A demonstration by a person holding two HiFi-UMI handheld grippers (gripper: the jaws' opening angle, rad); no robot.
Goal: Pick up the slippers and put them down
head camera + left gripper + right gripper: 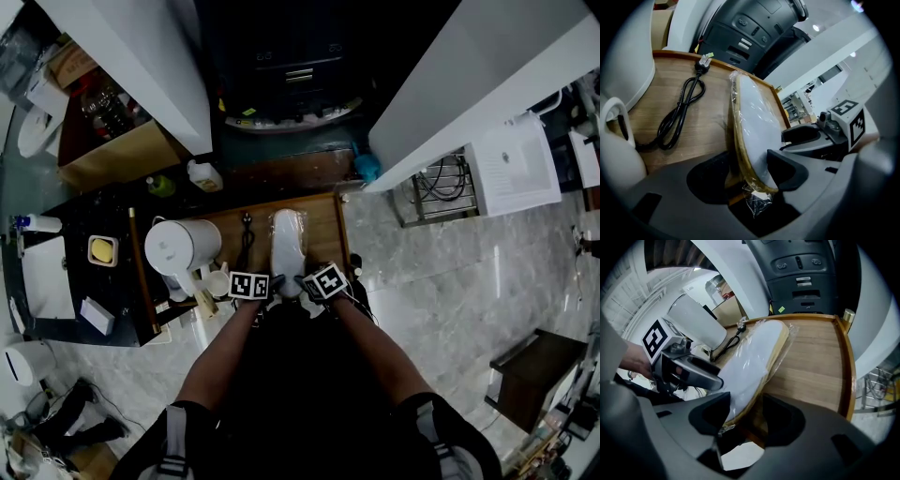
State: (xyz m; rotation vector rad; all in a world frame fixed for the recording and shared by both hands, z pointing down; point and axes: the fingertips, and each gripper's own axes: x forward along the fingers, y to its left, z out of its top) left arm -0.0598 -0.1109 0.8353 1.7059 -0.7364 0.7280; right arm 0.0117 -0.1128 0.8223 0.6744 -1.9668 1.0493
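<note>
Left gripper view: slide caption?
Left claw straddles plastic-wrapped slippers on a wooden tray, beside a coiled black cable.

A coiled black power cord (679, 112) lies on the wooden tray (811, 366) — a white kettle (178, 246) stands just beside it.

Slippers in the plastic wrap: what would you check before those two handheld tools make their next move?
1. Plastic-wrapped white slippers with tan soles rest on the wooden tray: ok.
2. Left gripper has its fingers either side of the pack's near end: ok.
3. Right gripper has its fingers either side of the same end: ok.
4. Fingers squeezing the pack firmly: not ok; a gap shows beside one finger of each gripper.
5. Coiled black power cord lies apart from the pack: ok.
6. White plastic kettle stands clear of the pack: ok.
</note>
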